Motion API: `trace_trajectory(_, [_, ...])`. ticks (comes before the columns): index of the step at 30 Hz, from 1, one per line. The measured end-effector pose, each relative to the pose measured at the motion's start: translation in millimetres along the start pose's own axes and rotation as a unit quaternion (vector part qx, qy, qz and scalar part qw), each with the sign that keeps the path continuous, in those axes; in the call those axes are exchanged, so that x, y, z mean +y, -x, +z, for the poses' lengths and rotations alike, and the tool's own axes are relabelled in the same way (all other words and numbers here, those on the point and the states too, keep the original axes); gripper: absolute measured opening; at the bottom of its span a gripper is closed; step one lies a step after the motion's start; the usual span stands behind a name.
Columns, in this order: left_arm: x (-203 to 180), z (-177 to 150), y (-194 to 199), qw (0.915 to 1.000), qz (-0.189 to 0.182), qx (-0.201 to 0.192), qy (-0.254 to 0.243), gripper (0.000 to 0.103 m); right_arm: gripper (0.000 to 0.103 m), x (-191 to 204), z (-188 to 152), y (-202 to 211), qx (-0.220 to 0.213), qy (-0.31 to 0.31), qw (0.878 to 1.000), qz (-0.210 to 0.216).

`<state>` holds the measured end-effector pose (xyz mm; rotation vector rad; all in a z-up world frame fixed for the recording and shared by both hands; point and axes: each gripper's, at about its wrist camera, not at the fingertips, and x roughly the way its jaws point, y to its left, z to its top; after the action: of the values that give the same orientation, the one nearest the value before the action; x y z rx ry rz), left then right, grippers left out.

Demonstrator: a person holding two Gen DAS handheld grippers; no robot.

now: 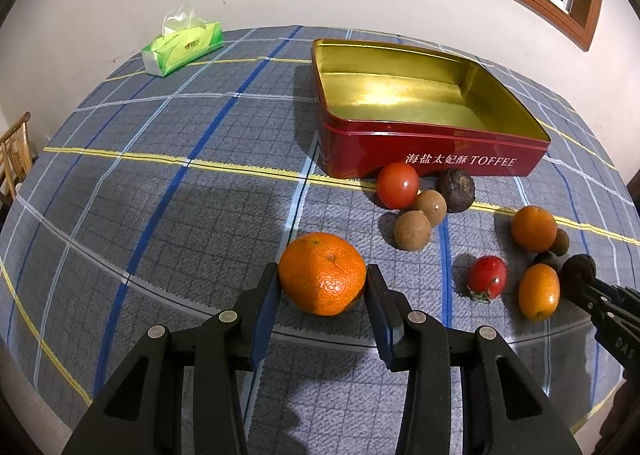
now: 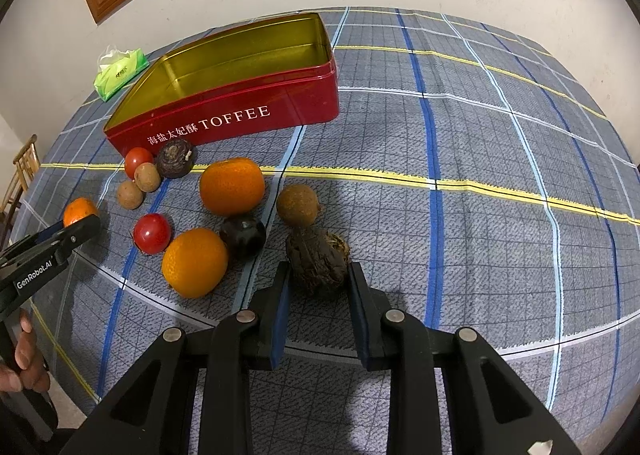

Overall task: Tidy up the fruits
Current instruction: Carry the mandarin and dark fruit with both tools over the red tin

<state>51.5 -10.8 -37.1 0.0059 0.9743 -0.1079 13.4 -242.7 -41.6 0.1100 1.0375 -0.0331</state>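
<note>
My left gripper (image 1: 322,285) is shut on a large orange mandarin (image 1: 322,273) that rests on the tablecloth. My right gripper (image 2: 319,273) is shut on a dark brown rough water chestnut (image 2: 318,259), also on the cloth. An open red toffee tin (image 1: 420,151) with a gold inside stands behind the fruit and is empty; it also shows in the right wrist view (image 2: 240,111). Loose fruit lies in front of the tin: tomatoes (image 2: 152,233), oranges (image 2: 232,185), brown longans (image 2: 298,203) and dark chestnuts (image 2: 176,157).
A green tissue pack (image 1: 184,49) lies at the back left near the wall. A blue checked cloth (image 2: 480,143) covers the round table. A wooden chair (image 1: 14,155) stands off the left edge.
</note>
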Motion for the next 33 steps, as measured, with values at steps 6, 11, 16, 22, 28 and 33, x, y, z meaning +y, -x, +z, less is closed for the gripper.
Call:
trace_trajectory(6, [-0.3, 0.1, 0.5, 1.0000, -0.001, -0.001, 0.001, 0.043, 0.025, -1.8, 1.4, 5.0, -0.002, -0.001, 1.000, 0.000])
trace_trajectory(11, [-0.3, -0.6, 4.1, 1.0000, 0.002, -0.006, 0.001, 0.043, 0.022, -1.9, 4.7, 12.9, -0.010, -0.003, 1.000, 0.002])
trace_trajectory(16, [2.2, -0.1, 5.2, 1.0000, 0.002, -0.007, 0.004, 0.043, 0.022, -1.6, 5.7, 14.7, -0.010, -0.002, 1.000, 0.001])
trace_trajectory(22, [2.9, -0.5, 5.9, 1.0000, 0.001, -0.006, 0.005, 0.043, 0.022, -2.0, 3.0, 17.4, -0.011, -0.004, 1.000, 0.004])
trace_trajectory(28, [2.9, -0.8, 4.9, 1.0000, 0.001, -0.004, 0.005, 0.043, 0.022, -2.1, 2.5, 21.2, -0.014, -0.005, 1.000, 0.006])
trace_trajectory(33, [2.7, -0.5, 5.2, 1.0000, 0.000, -0.005, 0.004, 0.043, 0.022, -1.3, 7.2, 24.9, -0.020, -0.003, 1.000, 0.006])
